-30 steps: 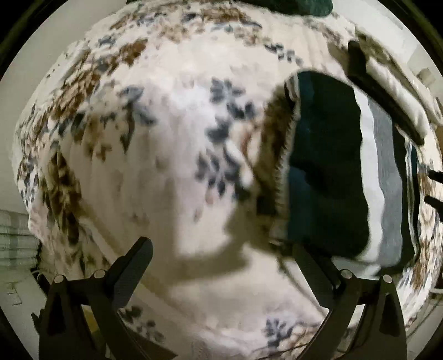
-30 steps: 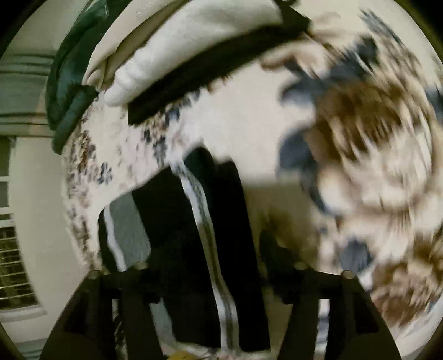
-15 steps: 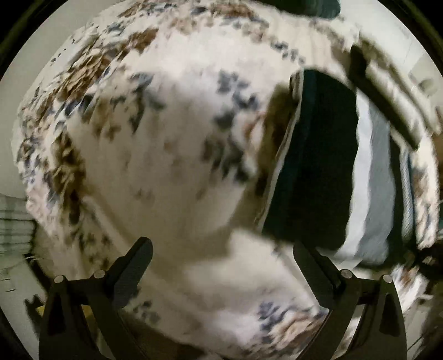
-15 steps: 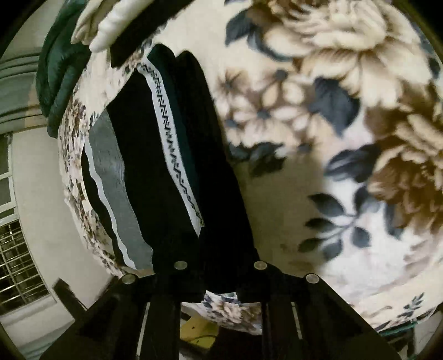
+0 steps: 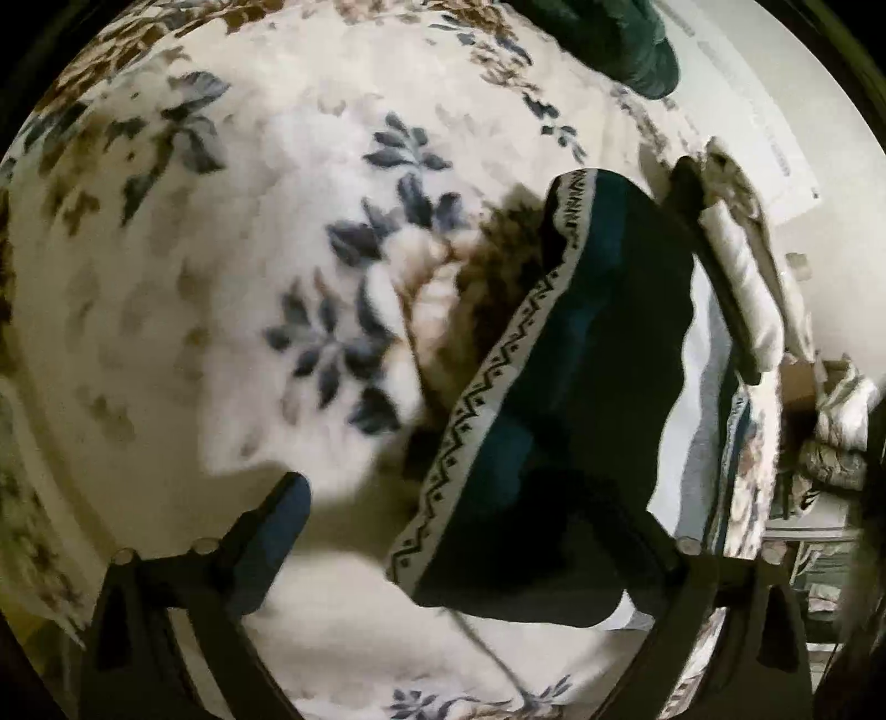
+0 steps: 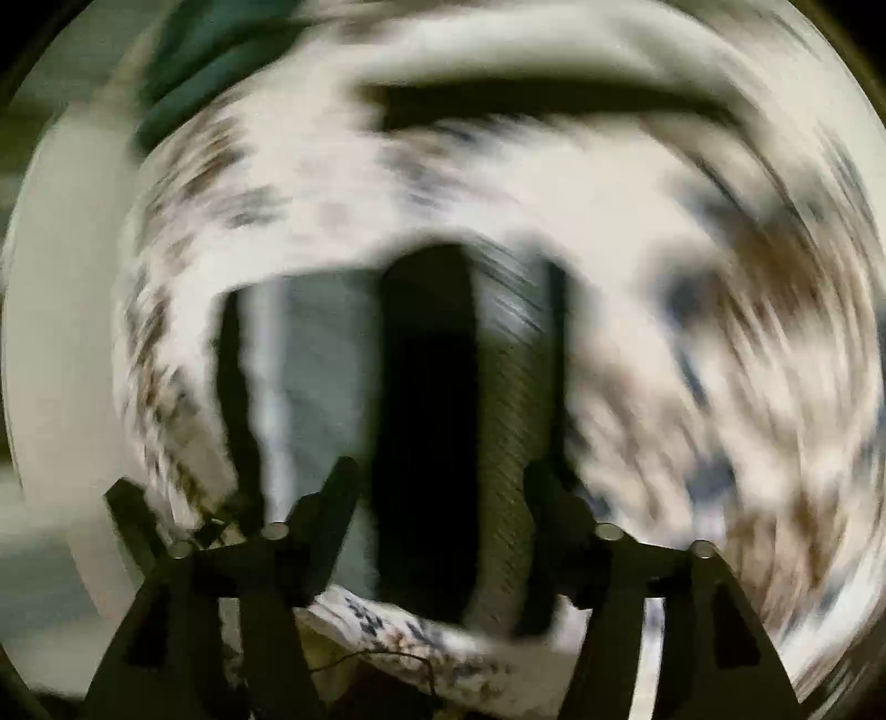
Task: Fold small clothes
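A dark knitted garment (image 5: 576, 387) with a white zigzag-patterned band, a white stripe and a grey stripe lies on the floral blanket (image 5: 249, 277). My left gripper (image 5: 454, 509) is open and empty above the blanket, its right finger over the garment's near corner. In the blurred right wrist view the same garment (image 6: 421, 421) lies straight ahead. My right gripper (image 6: 437, 498) is open, its fingers either side of the garment's near end, gripping nothing.
A folded white and black garment (image 5: 736, 288) lies beyond the dark one, at the blanket's far right. A dark green bundle (image 5: 609, 39) sits at the far edge. Clutter and furniture show past the bed's right side (image 5: 830, 432).
My right gripper was shut on the garment's near end half a second ago; it has opened and swings fast. My left gripper has moved closer to the garment.
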A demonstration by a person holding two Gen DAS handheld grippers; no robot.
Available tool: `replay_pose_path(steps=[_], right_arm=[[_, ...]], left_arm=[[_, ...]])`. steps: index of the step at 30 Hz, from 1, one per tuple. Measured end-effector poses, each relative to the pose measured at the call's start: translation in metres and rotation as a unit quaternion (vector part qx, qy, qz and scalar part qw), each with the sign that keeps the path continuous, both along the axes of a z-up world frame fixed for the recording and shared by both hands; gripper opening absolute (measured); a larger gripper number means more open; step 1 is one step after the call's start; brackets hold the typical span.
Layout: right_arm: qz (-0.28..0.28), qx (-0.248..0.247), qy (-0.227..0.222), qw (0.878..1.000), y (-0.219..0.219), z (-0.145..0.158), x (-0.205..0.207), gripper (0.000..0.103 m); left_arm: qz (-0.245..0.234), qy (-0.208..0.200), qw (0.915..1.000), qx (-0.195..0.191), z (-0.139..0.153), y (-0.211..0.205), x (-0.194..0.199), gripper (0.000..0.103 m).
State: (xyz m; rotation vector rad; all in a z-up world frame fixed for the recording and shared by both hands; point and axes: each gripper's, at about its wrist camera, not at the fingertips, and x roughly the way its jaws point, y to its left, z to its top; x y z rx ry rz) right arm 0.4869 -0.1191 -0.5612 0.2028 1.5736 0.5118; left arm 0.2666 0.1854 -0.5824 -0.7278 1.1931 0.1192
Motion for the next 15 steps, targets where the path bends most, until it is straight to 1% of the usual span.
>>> replay_pose_path(steps=[1, 2, 3, 4, 5, 6, 8, 9, 10, 11, 12, 13, 15], right_arm=[[0.04, 0.002, -0.014, 0.999, 0.028, 0.007, 0.015, 0.068], [0.09, 0.01, -0.028, 0.995, 0.065, 0.012, 0.032, 0.068], [0.123, 0.009, -0.04, 0.992, 0.097, 0.014, 0.043, 0.068], [0.154, 0.004, -0.047, 0.987, 0.131, 0.013, 0.052, 0.068], [0.18, -0.001, -0.047, 0.983, 0.155, 0.009, 0.059, 0.068], [0.211, -0.002, -0.04, 0.977, 0.189, -0.001, 0.069, 0.068], [0.245, 0.0, -0.011, 0.969, 0.23, -0.017, 0.074, 0.068], [0.264, -0.006, 0.004, 0.965, 0.252, -0.03, 0.082, 0.068], [0.278, -0.013, 0.014, 0.96, 0.264, -0.04, 0.082, 0.067], [0.288, -0.024, 0.023, 0.957, 0.278, -0.048, 0.082, 0.052], [0.294, -0.027, 0.028, 0.955, 0.285, -0.054, 0.082, 0.009], [0.291, -0.035, 0.032, 0.956, 0.288, -0.059, 0.081, 0.01], [0.268, -0.043, 0.019, 0.962, 0.291, -0.061, 0.088, 0.007]], left_arm=[[-0.003, -0.005, 1.0, -0.006, 0.0, 0.0, 0.001, 0.083], [-0.009, -0.012, 0.9998, -0.013, -0.001, -0.001, 0.001, 0.068], [-0.015, -0.015, 0.9996, -0.016, -0.002, -0.002, 0.002, 0.051], [-0.02, -0.02, 0.9994, -0.019, -0.002, -0.003, 0.004, 0.044], [-0.025, -0.025, 0.9992, -0.021, -0.002, -0.004, 0.006, 0.038], [-0.028, -0.029, 0.999, -0.016, -0.001, -0.005, 0.007, 0.034], [-0.037, -0.039, 0.9985, -0.012, 0.001, -0.006, 0.006, 0.023], [-0.038, -0.042, 0.9983, -0.012, 0.0, -0.006, 0.006, 0.019], [-0.039, -0.046, 0.9981, -0.013, 0.0, -0.006, 0.004, 0.017], [-0.039, -0.049, 0.9979, -0.015, 0.0, -0.006, 0.002, 0.016], [-0.039, -0.052, 0.9978, -0.016, 0.0, -0.006, -0.001, 0.015], [-0.037, -0.054, 0.9977, -0.019, -0.002, -0.006, -0.004, 0.014], [-0.031, -0.065, 0.997, -0.028, -0.003, -0.004, -0.012, 0.014]])
